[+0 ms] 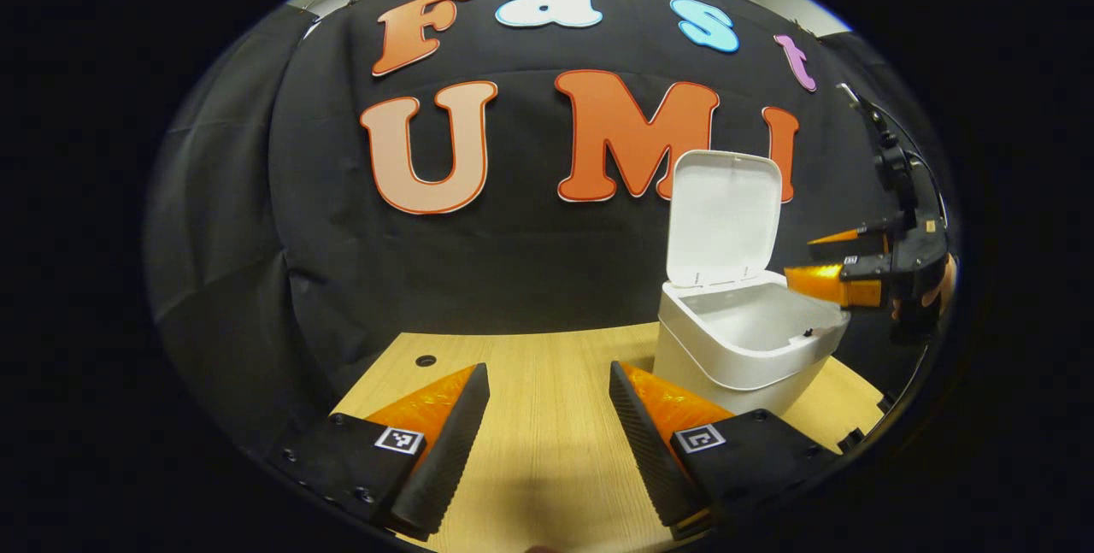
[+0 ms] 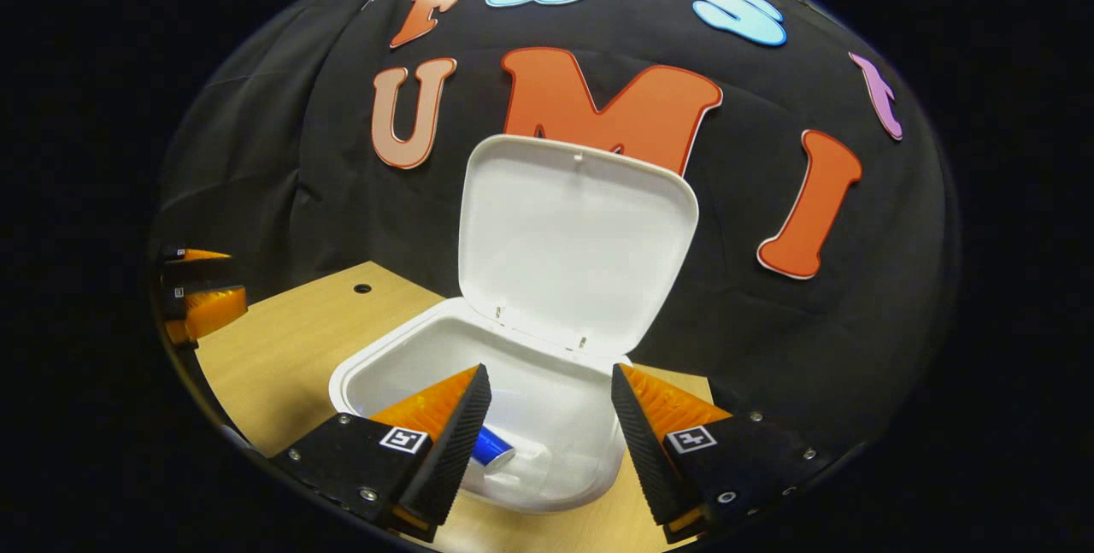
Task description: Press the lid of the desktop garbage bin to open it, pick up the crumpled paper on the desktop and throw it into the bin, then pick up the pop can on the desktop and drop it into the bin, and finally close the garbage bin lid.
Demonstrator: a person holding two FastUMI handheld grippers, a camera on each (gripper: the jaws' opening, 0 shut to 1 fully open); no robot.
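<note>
A white desktop bin (image 1: pixel 744 348) stands on the wooden table (image 1: pixel 547 416) with its lid (image 1: pixel 725 215) tilted up. In the right gripper view I look down into the bin (image 2: pixel 547 399), its lid (image 2: pixel 573 245) upright behind. A blue pop can (image 2: pixel 491 448) lies inside at the bottom, partly hidden by a finger. My right gripper (image 2: pixel 547 433) hangs open just above the bin's mouth with nothing between its fingers; it also shows at the bin's right side (image 1: pixel 833 267). My left gripper (image 1: pixel 547 425) is open over bare table, left of the bin; it appears again (image 2: pixel 201 301) at the far left.
A small round hole (image 1: pixel 426 360) sits in the table near its back left. Black cloth closes the booth behind the table. Bare wood stretches left of the bin.
</note>
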